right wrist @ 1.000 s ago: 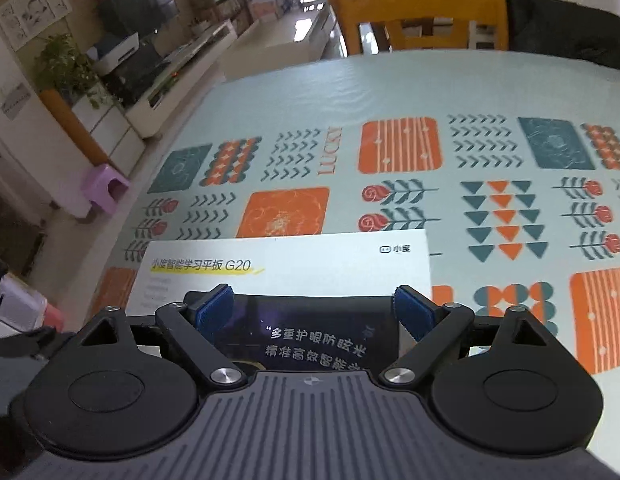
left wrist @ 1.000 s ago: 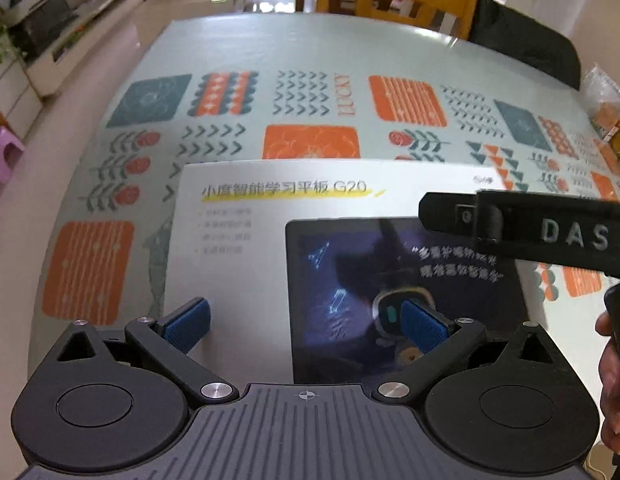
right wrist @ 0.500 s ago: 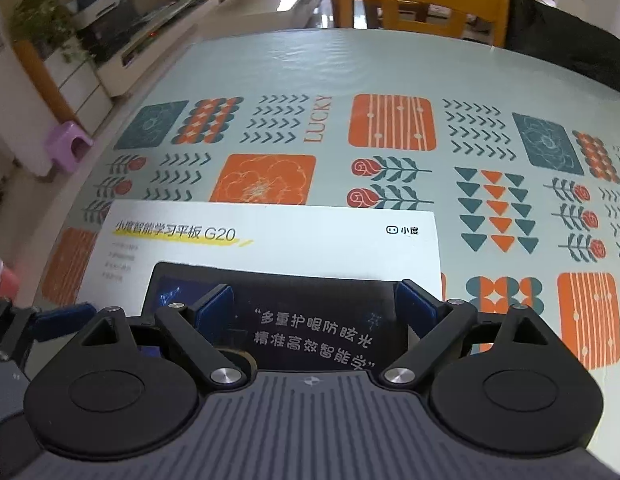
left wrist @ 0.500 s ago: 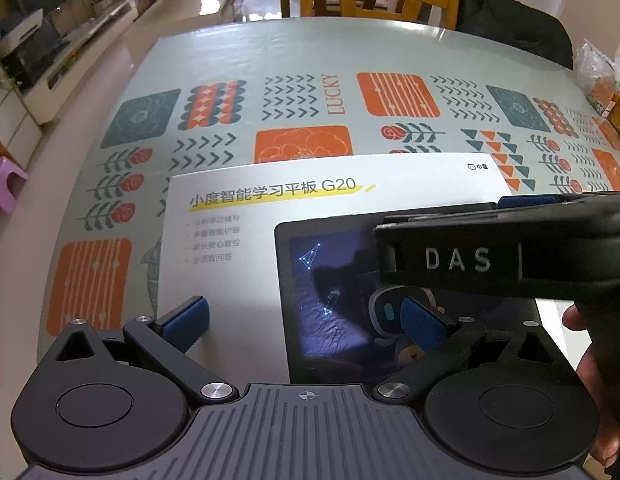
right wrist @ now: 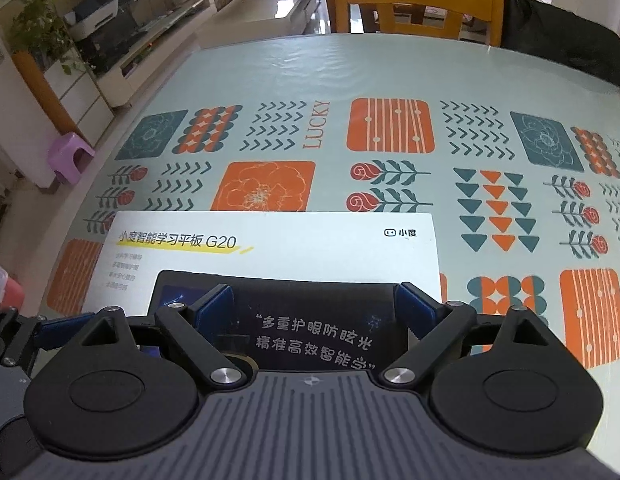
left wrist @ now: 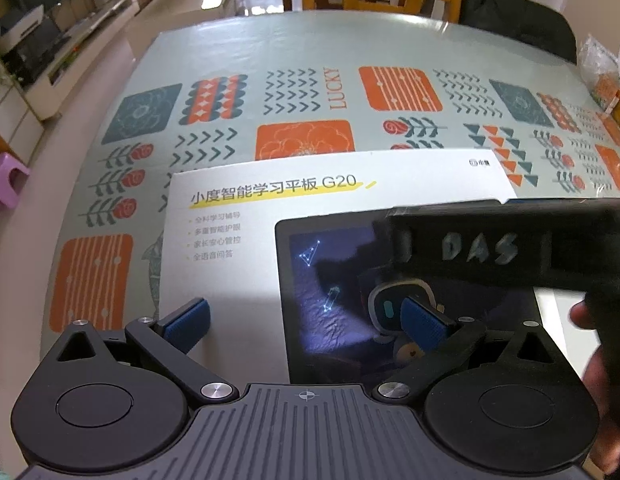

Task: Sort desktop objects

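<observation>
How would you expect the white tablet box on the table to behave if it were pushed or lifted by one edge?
The white tablet box lies broad and flat, so it should probably slide rather than tip. Its straight edges suggest stiffness. The tablecloth looks glossy, so it may skid easily.

left gripper (left wrist: pixel 306 326): black body, blue ribbed pads, silver screws | right gripper (right wrist: pixel 313 306): same, "DAS" lettering

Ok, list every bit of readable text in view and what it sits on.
"小度智能学习平板 G20": white box, heading.
"小度": box, logo at the far right corner.
"多重护眼防眩光": pictured tablet screen on the box.
"LUCKY": tablecloth.
"DAS": right gripper body.
Box bullet lines: too blurred.
</observation>
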A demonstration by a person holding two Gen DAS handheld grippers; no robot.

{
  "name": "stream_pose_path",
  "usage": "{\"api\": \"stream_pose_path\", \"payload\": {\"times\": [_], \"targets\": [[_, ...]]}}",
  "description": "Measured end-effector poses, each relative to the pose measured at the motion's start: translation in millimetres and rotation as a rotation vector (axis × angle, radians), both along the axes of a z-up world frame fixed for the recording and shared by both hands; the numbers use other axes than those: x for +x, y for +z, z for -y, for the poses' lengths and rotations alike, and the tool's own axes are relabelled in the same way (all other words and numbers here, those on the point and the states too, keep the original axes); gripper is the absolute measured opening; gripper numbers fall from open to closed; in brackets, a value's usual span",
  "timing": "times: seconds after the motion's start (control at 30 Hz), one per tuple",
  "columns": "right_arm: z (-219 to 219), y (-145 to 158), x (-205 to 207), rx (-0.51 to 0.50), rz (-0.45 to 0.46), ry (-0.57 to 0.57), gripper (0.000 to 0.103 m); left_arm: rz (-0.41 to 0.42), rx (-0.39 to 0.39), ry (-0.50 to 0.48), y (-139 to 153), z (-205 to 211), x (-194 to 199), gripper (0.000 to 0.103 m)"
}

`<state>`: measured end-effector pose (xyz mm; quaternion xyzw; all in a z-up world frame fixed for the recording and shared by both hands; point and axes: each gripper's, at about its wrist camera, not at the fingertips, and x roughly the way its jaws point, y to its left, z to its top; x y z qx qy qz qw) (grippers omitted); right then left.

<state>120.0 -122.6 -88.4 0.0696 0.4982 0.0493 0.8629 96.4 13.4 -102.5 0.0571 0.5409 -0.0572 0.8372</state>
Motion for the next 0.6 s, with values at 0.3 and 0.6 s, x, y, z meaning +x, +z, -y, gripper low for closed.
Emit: {"api": "stream_pose_path", "payload": {"times": [0.3,0.6], "targets": [[38.6,38.9,-28.9,0.069,0.034,-0.089,0.103,-0.006,0.016,0.077,39.1,12.0,-16.5,0.103],[85.8,67.4,-74.8,0.259,-0.028,-0.1,0.103,0.0,0.002,0.107,76.4,24.5,-52.4,0.103]]}}
